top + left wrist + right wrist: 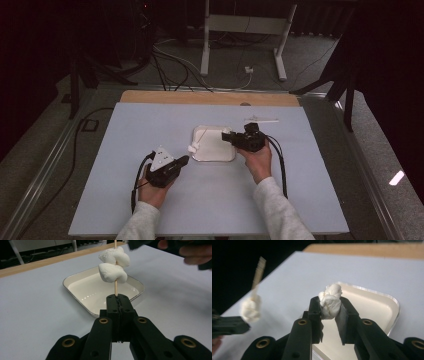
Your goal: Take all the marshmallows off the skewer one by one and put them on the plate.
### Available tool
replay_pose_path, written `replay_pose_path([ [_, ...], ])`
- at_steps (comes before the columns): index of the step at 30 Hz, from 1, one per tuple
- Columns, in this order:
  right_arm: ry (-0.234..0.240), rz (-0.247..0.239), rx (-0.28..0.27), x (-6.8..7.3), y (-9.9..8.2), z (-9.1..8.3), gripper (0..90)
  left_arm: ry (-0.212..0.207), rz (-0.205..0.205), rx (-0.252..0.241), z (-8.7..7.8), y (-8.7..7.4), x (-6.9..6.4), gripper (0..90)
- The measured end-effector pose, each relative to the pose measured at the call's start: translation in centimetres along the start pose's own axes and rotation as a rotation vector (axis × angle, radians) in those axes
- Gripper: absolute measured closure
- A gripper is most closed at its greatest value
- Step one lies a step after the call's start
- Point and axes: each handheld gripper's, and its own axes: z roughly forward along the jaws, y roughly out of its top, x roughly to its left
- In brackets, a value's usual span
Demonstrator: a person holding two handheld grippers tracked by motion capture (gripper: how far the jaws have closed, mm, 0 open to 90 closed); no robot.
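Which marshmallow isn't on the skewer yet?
The marshmallow squeezed in the right claw, above the tray. The other two are threaded on the skewer.

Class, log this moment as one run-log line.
left gripper: shut on skewer | marshmallows: two on skewer | right gripper: holds marshmallow | tray: empty

- Tray (pixel 75 281): glossy cream enamel, metallic rim.
- Marshmallows (pixel 113 265): soft, matt white, creased.
- Skewer (pixel 115 287): thin pale wood.
- Table cover (pixel 140 125): smooth matt sheet.
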Motion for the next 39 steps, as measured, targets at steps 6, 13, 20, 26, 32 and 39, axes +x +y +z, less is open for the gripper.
replay_pose_path([
  [6, -0.016, 0.008, 0.088, -0.4, -0.8, 2.0, 57.9, 0.001, -0.005, 0.004, 0.1, 0.0, 0.1, 90.0],
  [13, 0.002, 0.006, 0.100, -0.1, -0.9, 2.2, 38.3, 0.001, -0.007, 0.005, 0.2, 0.0, 0.1, 90.0],
  [20, 0.076, 0.036, 0.076, 0.5, -0.7, 1.7, 25.5, 0.000, -0.006, 0.007, 0.2, -0.1, 0.0, 90.0],
  [26, 0.154, 0.042, 0.047, 1.3, -0.6, 1.3, 23.7, -0.004, -0.005, 0.006, 0.3, 0.0, -0.1, 90.0],
  [32, 0.217, 0.050, 0.024, 2.0, -0.4, 1.1, 23.8, -0.010, -0.004, 0.005, 0.4, 0.0, -0.2, 90.0],
  [39, 0.248, 0.040, 0.013, 2.9, -0.2, 1.1, 24.0, -0.015, -0.007, 0.002, 0.4, 0.0, -0.2, 90.0],
])
